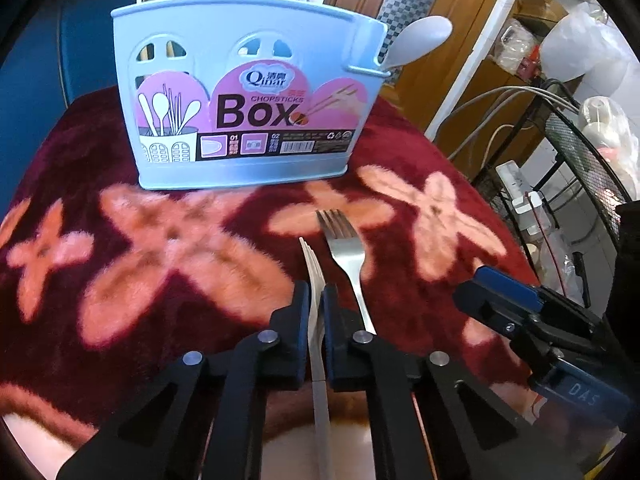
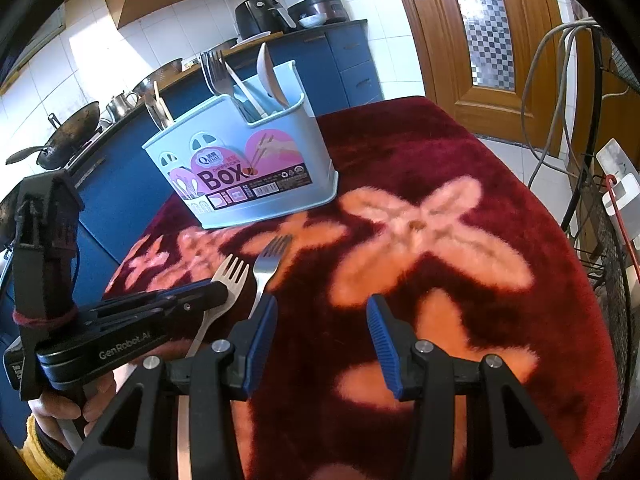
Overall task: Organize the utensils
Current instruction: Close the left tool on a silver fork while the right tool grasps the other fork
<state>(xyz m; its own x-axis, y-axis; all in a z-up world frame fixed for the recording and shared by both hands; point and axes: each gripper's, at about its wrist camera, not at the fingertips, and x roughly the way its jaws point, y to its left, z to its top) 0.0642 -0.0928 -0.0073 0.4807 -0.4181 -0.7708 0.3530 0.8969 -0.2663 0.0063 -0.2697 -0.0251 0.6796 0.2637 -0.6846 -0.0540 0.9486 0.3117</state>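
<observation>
left fingers clamped on white fork, steel fork just beside, right fingers apart, empty

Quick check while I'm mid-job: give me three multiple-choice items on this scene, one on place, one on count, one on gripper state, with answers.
1. Where does the light blue plastic chopsticks box stand?
A. on the dark red flowered cloth
B. on the blue counter
C. on the floor

2. How many forks lie outside the box on the cloth?
A. one
B. two
C. four

3. What is the left gripper doing?
A. hanging open over bare cloth
B. clamped on the white fork
C. holding a spoon

Answers:
1 A, its base sits on the cloth.
2 B, the white fork and the steel fork lie side by side.
3 B, both pads press the white fork's neck; the right gripper stands open and empty.
</observation>
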